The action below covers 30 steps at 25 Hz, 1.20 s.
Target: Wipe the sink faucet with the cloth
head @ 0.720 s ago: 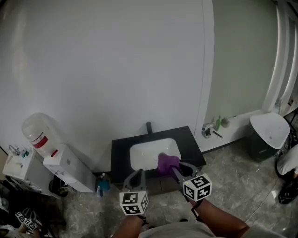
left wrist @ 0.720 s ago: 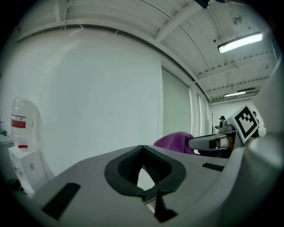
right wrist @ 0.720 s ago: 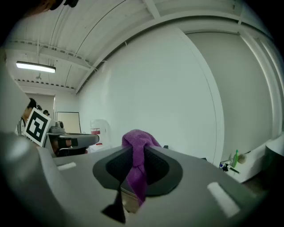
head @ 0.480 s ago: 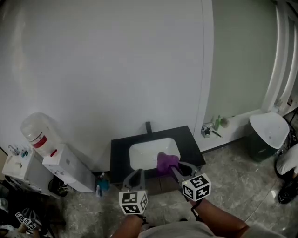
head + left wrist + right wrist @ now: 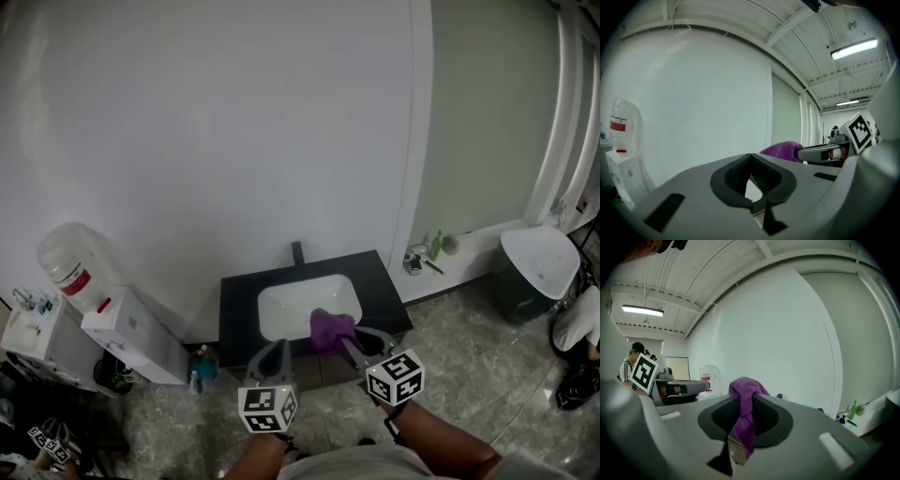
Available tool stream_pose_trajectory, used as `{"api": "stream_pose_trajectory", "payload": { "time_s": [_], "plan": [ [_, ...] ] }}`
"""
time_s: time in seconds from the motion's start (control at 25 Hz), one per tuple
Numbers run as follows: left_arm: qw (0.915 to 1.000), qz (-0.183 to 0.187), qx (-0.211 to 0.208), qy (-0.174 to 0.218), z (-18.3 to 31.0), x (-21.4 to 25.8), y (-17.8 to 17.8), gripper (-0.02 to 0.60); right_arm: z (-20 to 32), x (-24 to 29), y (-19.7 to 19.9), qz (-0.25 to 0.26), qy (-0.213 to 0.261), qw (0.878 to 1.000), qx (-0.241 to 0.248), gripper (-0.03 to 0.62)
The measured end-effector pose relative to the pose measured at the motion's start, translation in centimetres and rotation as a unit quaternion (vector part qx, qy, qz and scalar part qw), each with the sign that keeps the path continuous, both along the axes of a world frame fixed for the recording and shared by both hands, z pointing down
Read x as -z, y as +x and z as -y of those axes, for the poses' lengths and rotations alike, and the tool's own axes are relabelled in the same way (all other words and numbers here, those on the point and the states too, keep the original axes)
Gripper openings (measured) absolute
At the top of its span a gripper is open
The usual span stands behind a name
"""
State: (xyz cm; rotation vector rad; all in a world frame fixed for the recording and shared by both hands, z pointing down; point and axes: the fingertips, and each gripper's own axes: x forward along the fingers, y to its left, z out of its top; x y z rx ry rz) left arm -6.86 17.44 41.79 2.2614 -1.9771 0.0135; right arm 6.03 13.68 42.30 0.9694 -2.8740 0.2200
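Sink [image 5: 242, 317], set against far wall. Right gripper [image 5: 743, 414], clamped on purple cloth [image 5: 330, 328] over basin's near right edge; left gripper [image 5: 751, 160] (closed, nothing between jaws) held just left. Faucet [image 5: 297, 252] at far rim, apart from cloth.

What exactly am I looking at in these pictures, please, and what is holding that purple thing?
There is no robot here: a person holds a two-jaw gripping tool in each hand. The head view comes from a camera on the person's head, looking down at a white sink set in a black counter, with a dark faucet at its back. The other two views come from cameras riding on each tool, looking along its jaws. The right tool is clamped on a purple cloth, which in the head view appears over the sink's near edge. The left tool has its jaws together with nothing between them. The cubes with black-and-white squares are parts of the tools.
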Motion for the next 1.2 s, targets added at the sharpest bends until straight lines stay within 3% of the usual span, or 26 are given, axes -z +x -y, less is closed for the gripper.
{"api": "stream_pose_trajectory", "payload": {
  "time_s": [0.76,0.96,1.2],
  "plan": [
    [0.9977,0.000,-0.063,-0.023,4.4,-2.3,-5.0,0.005,3.7,-1.9,-5.8,-0.001,-0.015,0.999,-0.043,0.067],
    [0.9976,0.000,-0.064,-0.026,8.0,-3.0,-4.9,0.005,8.0,-2.2,-5.7,0.005,-0.020,0.999,-0.039,0.067],
    [0.9986,0.002,-0.036,-0.039,16.7,-4.5,-5.2,0.005,17.6,-3.8,-6.0,0.013,-0.030,0.999,-0.007,0.067]
  ]
}}
